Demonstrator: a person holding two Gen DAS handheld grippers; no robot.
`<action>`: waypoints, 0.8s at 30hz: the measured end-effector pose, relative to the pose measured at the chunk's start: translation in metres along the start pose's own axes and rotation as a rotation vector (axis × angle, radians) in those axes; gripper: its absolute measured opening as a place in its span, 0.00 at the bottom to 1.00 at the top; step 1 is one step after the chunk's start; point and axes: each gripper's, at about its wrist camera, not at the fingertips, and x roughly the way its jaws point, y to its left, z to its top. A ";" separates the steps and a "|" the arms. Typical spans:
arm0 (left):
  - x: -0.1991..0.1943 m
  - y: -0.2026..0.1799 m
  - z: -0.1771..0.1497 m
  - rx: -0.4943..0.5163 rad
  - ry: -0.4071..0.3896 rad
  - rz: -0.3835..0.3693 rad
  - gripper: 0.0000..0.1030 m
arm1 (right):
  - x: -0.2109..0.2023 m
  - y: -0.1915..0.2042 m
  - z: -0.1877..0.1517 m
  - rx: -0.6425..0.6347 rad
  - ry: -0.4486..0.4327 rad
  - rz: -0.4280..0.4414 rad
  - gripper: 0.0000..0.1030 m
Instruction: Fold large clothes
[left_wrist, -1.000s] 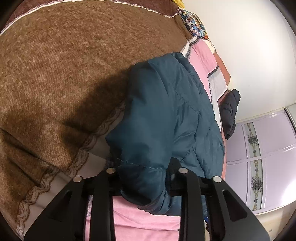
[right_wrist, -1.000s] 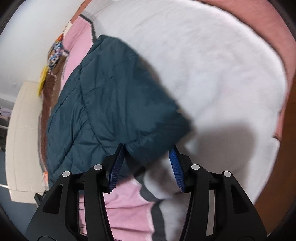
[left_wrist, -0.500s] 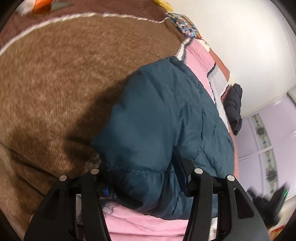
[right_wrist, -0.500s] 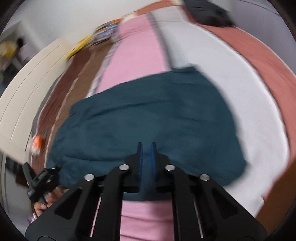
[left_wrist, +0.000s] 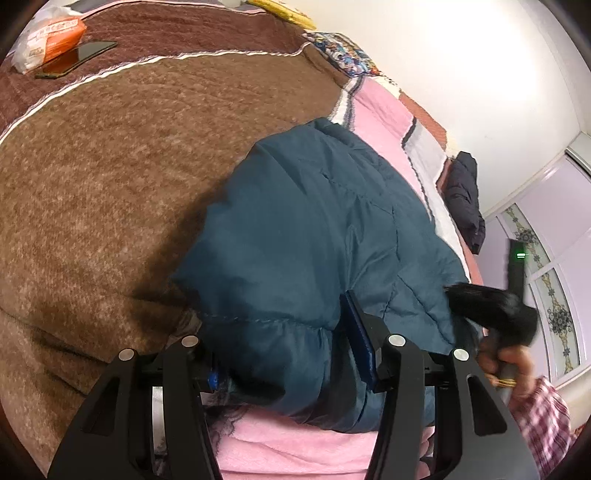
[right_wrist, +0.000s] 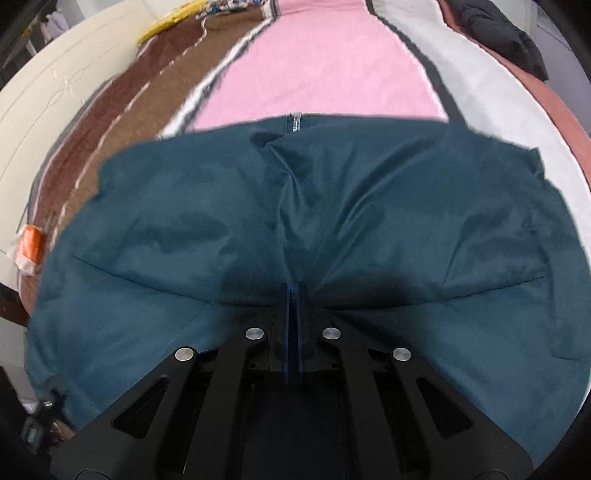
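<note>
While the teal quilted jacket (left_wrist: 317, 236) lies spread across the bed, its smooth, slightly shiny shell puffs into soft padded panels divided by stitched seams. From the left wrist view it bulges as a rounded mound over the pink fleece stripe (left_wrist: 295, 446) of the blanket, with a gathered, stitched hem at its near edge. The left gripper (left_wrist: 284, 354) straddles that hem: its black jaws stand wide, a thick roll of padded fabric bulging between them, and one blue ribbed pad (left_wrist: 360, 339) rests against the cloth on the right side. The other pad is hidden under the fabric, so I cannot tell whether it presses.

The right gripper (right_wrist: 294, 325) shows its two blue pads drawn together with only a sliver between them — whether a thin fold of the jacket is pinched there I cannot tell, since the dark fabric lies directly behind and around the tips. A short stretch of zipper (right_wrist: 295, 123) shows at the jacket's far edge.

Beside the jacket, a coarse, nubbly brown blanket (left_wrist: 110, 177) with pale trim covers the bed's left part. A dark garment (left_wrist: 463, 195) lies crumpled at the far edge — well apart from the jacket. An orange packet (left_wrist: 48, 40) and a flat dark phone (left_wrist: 79, 55) rest on the brown blanket.
</note>
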 end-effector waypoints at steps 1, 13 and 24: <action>-0.001 0.000 0.000 0.006 -0.002 -0.004 0.51 | 0.005 0.000 0.000 -0.009 0.011 -0.002 0.02; -0.004 -0.010 0.006 0.055 -0.021 -0.037 0.31 | -0.011 -0.023 0.006 0.144 0.030 0.108 0.00; -0.017 -0.018 0.003 0.078 -0.036 -0.073 0.29 | 0.002 -0.006 0.065 0.165 0.007 0.072 0.00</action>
